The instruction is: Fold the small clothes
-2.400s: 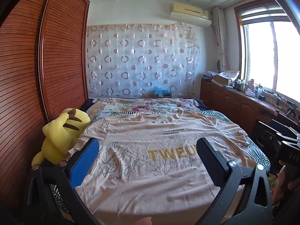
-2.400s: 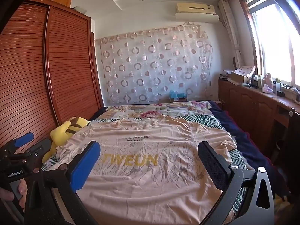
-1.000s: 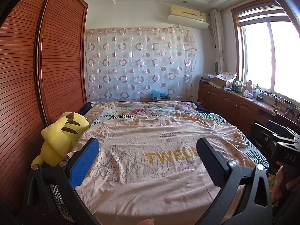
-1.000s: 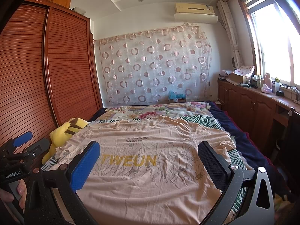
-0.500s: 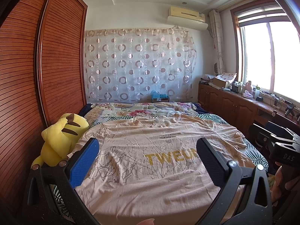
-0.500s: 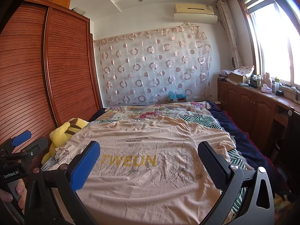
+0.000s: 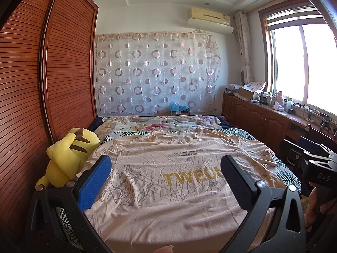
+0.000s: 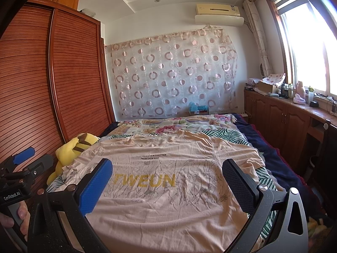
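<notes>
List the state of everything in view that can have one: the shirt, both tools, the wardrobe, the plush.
T-shirt: spread flat on the bed, print up, unfolded.
Left tool: open, holding nothing.
Right tool: open, holding nothing.
Wardrobe doors: closed.
Yellow plush: slumped beside the shirt's sleeve.

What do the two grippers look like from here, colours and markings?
Both look alike: a black speckled frame, one finger faced with a blue dimpled pad, the other with a black one, and silver screws at the joints. The left gripper body reads "GenRobot.AI" in white, seen from the right wrist. The right gripper body shows "DAS". Bare fingers hold each handle.
</notes>
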